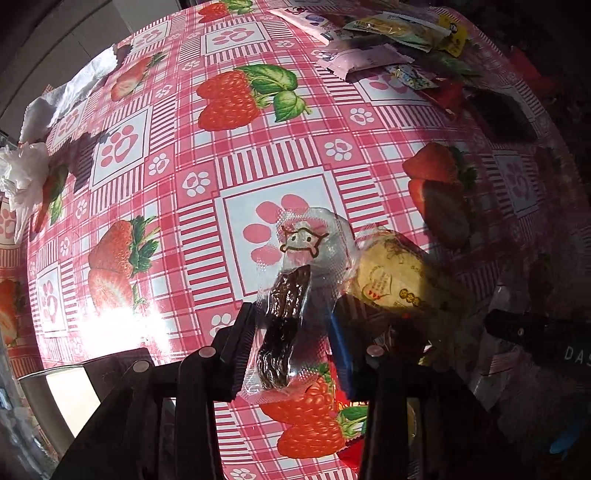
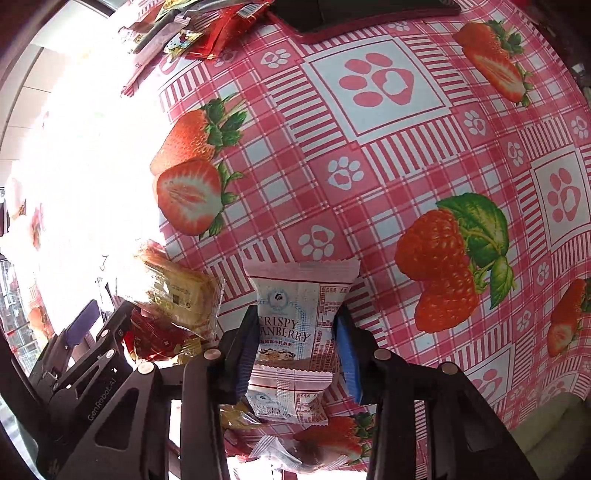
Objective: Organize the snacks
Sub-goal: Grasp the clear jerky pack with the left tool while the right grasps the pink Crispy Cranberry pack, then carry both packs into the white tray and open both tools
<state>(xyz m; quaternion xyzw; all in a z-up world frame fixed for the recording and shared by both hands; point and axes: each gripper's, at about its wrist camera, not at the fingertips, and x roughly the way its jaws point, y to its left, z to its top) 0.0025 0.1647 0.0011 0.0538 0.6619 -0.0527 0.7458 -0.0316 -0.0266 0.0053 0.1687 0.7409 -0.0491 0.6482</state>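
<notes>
My left gripper (image 1: pixel 295 332) is shut on a clear packet holding a dark brown snack (image 1: pixel 282 325), lifted above the strawberry tablecloth (image 1: pixel 192 147). A yellow cake packet (image 1: pixel 399 280) lies just right of it. My right gripper (image 2: pixel 295 332) is shut on a white Crispy Cranberry packet (image 2: pixel 295 314), held above the cloth. A second cranberry packet (image 2: pixel 288 400) lies beneath it. The yellow cake packet (image 2: pixel 177 291) and a red packet (image 2: pixel 155 339) lie to its left, with the left gripper's body (image 2: pixel 85 354) beside them.
A pile of mixed snack packets (image 1: pixel 391 40) lies at the far right of the table, also in the right wrist view (image 2: pixel 192 33). Crumpled white tissue (image 1: pixel 33 147) lies at the left edge. A dark object (image 2: pixel 369 14) lies at the top.
</notes>
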